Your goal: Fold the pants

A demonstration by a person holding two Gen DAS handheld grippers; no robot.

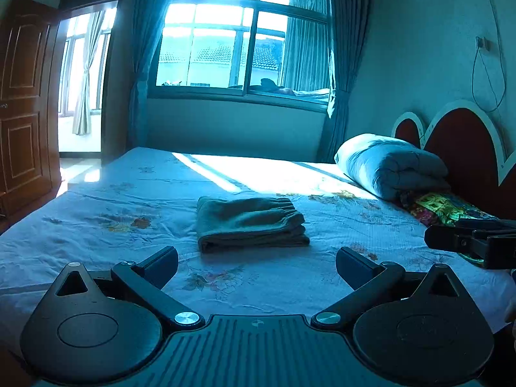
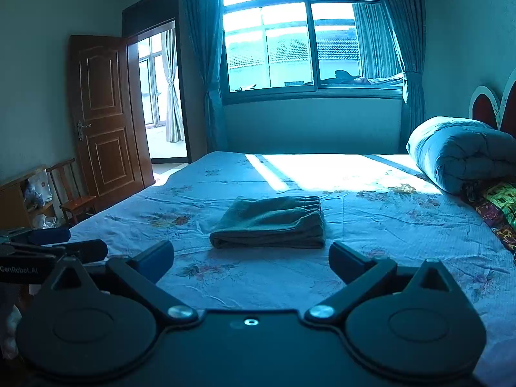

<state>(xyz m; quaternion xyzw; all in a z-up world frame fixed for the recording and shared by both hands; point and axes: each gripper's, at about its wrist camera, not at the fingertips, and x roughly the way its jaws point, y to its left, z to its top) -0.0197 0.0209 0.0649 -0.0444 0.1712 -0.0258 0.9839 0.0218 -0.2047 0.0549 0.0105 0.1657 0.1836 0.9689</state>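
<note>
At the far left of the room a brown panelled wooden door [image 2: 103, 122] stands open beside a bright doorway, with a small wooden chair [image 2: 75, 200] below it against the wall. Moving right, the left gripper [image 1: 257, 266] hovers low over the near edge of a bed covered by a pale blue floral bedsheet [image 1: 96, 200]; its two black fingers are spread wide and hold nothing. Ahead of it, near the middle of the bed, the grey-green pants [image 1: 250, 222] lie folded into a compact rectangle, flat on the sheet and apart from both tools. Behind the bed a large window [image 1: 242, 38] framed by dark curtains throws a bright patch of sun across the sheet. The right gripper [image 2: 251, 259] hovers level beside the left one, its fingers also spread wide and empty. Farthest right, a rolled blue-grey quilt [image 2: 461, 151] rests by the dark red headboard [image 1: 464, 148].
</note>
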